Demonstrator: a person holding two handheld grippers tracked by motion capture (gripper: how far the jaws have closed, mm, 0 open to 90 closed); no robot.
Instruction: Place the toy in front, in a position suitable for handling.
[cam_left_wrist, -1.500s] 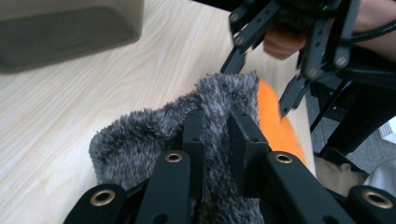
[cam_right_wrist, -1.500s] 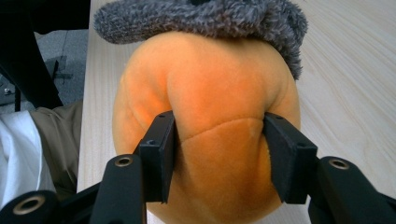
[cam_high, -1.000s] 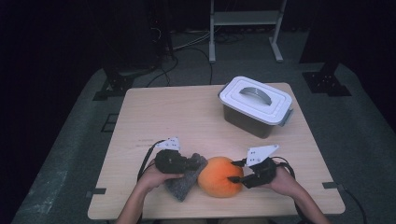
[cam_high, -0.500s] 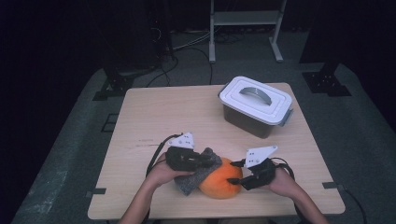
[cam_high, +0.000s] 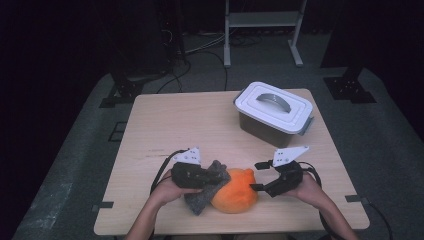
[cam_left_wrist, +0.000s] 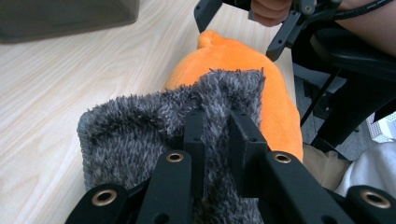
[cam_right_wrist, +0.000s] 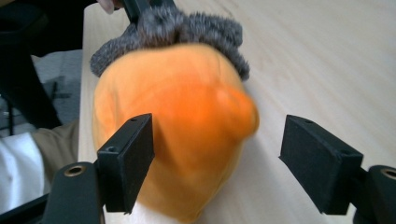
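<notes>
Two forearms enter from six o'clock. The left hand (cam_high: 167, 188) holds the left gripper (cam_high: 216, 179) pointing toward three o'clock, its jaws clamped tight on a grey fuzzy cloth (cam_left_wrist: 154, 126). The right hand (cam_high: 306, 189) holds the right gripper (cam_high: 256, 176) pointing toward nine o'clock; its jaws have just been opening and stand wide apart, pressing on nothing

Each hand carried a black two-jaw gripper. The left gripper (cam_high: 192, 172) bore a pale grey three-cornered plate on top, and a black cable looped from its rear. The right gripper (cam_high: 260, 176) had a like plate and cable. In the gripper views the jaws were matte black blocks on black arms, with brass-coloured ringed holes at the joints. The forearms were bare, without sleeves.
</notes>
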